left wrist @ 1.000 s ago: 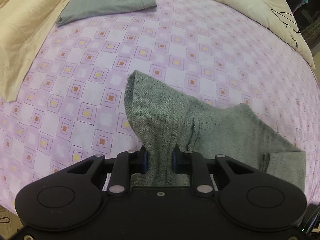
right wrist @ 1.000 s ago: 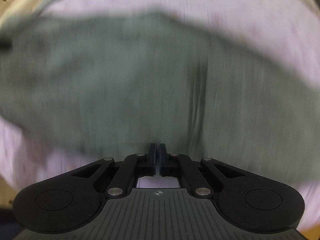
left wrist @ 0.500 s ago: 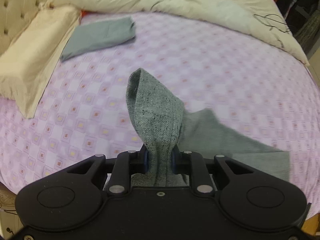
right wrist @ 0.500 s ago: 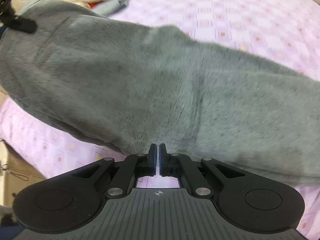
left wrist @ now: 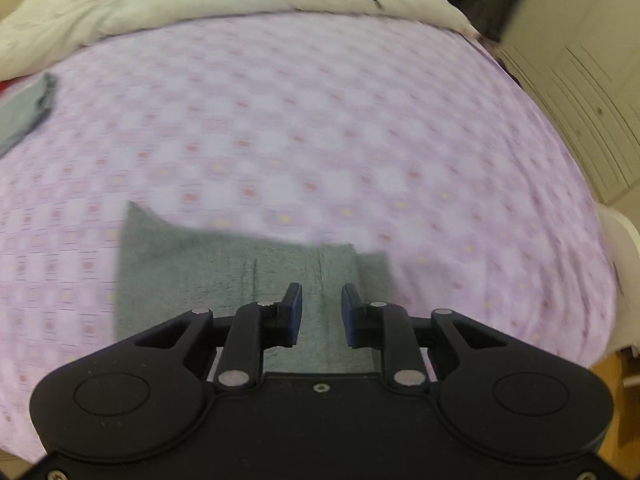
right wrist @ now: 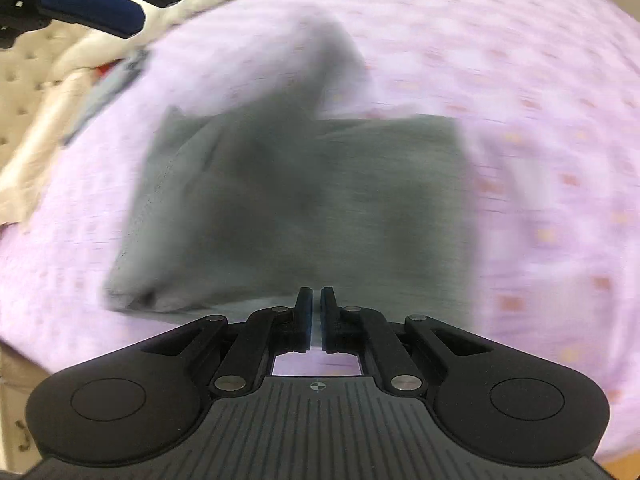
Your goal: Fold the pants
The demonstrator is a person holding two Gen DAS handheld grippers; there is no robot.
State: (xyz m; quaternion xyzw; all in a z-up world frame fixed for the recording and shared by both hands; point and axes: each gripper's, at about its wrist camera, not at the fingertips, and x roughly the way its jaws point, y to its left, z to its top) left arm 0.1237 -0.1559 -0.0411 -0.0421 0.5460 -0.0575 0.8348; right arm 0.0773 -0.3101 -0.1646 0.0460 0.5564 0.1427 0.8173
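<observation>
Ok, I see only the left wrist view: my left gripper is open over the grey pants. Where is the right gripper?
Observer: The right gripper is at the near edge of the pants, its jaws almost closed. The blur hides whether it pinches cloth.
Operator: Do the pants lie flat?
Observer: Mostly, as a folded block, but one dark part rises at the far edge.
Operator: How does my left gripper look from there?
Observer: The left gripper shows in the top left corner, apart from the pants.
</observation>
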